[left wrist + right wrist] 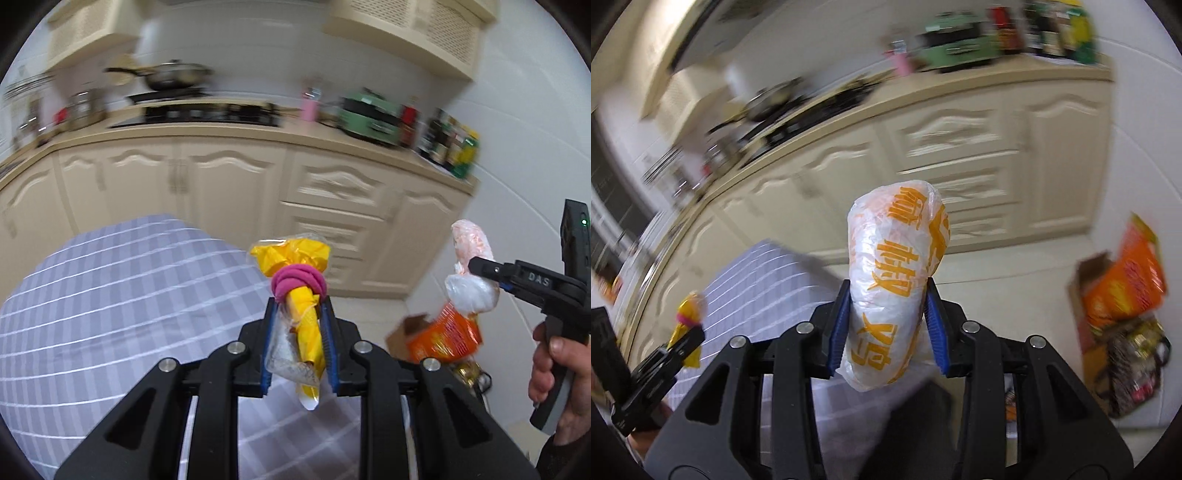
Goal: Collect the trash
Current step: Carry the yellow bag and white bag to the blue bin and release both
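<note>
Left wrist view shows your left gripper [300,332] pinching the yellow wrapper [301,295]; your right gripper [890,325] squeezes the white bag [894,288], both lifted clear, likely for carrying to the trash pile [1123,321].

Blurred cream cabinets [236,184]; checked cloth [110,295] below.

1. A table under a grey-lavender checked cloth [110,295] fills the lower left.
2. The white floor [1052,266] bears an open cardboard box [1086,280] and an orange packet [1126,284], against the wall.
3. The kitchen counter [221,129] carries a stove [207,112], a green appliance [369,114] and bottles [443,140].
</note>
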A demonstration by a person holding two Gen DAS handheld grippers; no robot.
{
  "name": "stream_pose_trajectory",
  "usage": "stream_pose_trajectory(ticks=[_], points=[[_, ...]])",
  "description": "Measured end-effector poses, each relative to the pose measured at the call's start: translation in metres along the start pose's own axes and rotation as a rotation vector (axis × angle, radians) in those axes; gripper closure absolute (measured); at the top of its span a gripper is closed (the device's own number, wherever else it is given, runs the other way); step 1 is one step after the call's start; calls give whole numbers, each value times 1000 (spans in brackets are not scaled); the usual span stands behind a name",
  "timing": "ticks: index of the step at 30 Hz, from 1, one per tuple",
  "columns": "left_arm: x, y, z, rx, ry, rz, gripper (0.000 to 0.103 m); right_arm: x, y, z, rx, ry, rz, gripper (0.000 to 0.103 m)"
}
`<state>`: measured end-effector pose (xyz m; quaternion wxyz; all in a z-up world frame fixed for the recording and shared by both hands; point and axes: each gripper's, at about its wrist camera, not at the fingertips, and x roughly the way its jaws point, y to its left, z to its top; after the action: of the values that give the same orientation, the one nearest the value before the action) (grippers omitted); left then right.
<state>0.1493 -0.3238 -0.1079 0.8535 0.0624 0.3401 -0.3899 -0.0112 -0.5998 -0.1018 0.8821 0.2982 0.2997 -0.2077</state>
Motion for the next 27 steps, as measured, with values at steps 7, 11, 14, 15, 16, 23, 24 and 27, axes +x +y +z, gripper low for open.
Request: stream_pose_trajectory(ticks=[7, 11, 14, 15, 16, 23, 24, 27], points=[[44, -83, -12, 126, 91, -138, 82, -12, -81, -24, 134, 17, -155, 65], [73, -121, -25, 178, 163, -201, 82, -10, -118, -44, 196, 54, -216, 65], [99, -147, -42, 221, 233, -229, 82, -3, -139, -59, 224, 93, -257, 64], [111, -158, -50, 236, 268, -241, 82, 1, -147, -65, 241, 111, -261, 64], [118, -164, -55, 244, 291, -247, 81, 3, -152, -69, 250, 121, -266, 64], [181, -202, -94, 316, 468, -273, 81, 18, -180, -89, 301, 190, -280, 64], [189, -206, -99, 323, 490, -278, 81, 19, -183, -90, 304, 196, -281, 64], [205, -216, -105, 335, 533, -290, 81, 24, -189, -93, 315, 209, -281, 64]])
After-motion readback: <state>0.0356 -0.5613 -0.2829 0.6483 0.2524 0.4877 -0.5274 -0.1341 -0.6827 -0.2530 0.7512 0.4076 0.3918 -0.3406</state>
